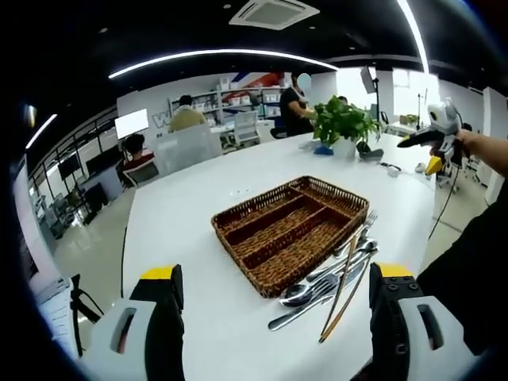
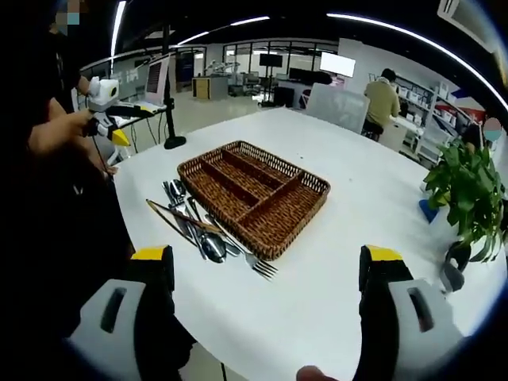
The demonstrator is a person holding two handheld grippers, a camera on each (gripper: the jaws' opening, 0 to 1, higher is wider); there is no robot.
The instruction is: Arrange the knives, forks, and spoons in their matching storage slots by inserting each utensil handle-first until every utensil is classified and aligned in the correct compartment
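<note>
White and round-edged, the worktop [image 1: 198,262] stands in an open office with desks, screens, shelving and seated people behind it.

Going left to right in the left gripper view: the left gripper [image 1: 274,305] hangs low over the near edge, its yellow-tipped jaws spread wide with nothing between them. Ahead of it, toward the middle of the worktop, sits the wicker tray [image 1: 262,208], divided into long slots plus a cross slot at its far end; every compartment looks empty, so I judge the sorting has not started. Touching the tray's right-hand long side lies the pile of utensils [image 1: 333,278]: spoons, at least one fork with tines pointing away, and a pair of brown chopsticks laid across the heap. Piled there, they are within easy reach of either gripper. A potted plant [image 1: 343,123] stands near the far edge, well apart from the tray. At the right, another gripper [image 1: 435,136] is held up in a person's hand, away from the worktop.

In the right gripper view the right gripper [image 2: 266,298] likewise hovers over the near edge, jaws wide and empty, aimed at the tray as if lining up for a first pick.
</note>
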